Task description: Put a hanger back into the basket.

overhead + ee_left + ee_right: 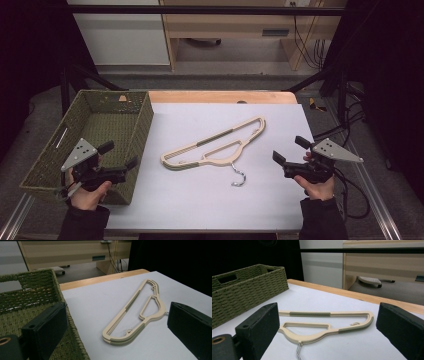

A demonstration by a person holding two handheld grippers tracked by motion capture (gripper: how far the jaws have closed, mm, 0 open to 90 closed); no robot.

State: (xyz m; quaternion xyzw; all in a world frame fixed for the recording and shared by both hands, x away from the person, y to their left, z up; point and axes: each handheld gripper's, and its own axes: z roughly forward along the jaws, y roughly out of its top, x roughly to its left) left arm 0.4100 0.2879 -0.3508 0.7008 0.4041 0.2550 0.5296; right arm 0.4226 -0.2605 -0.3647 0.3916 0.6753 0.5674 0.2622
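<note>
So the cream hanger [215,145] lies flat mid-counter [200,200], just right of the green woven basket [135,130]. Left tool [118,155] hovers over the basket's near corner, right tool [289,150] right of the hanger, both wide open, holding nothing.

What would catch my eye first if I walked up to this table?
Probably the cream clothes hanger with its metal hook, lying flat in the middle of the white table. Left of it stands a green woven basket. Near the front edge, a person holds the left gripper and right gripper, both open, one on each side of the hanger.
</note>
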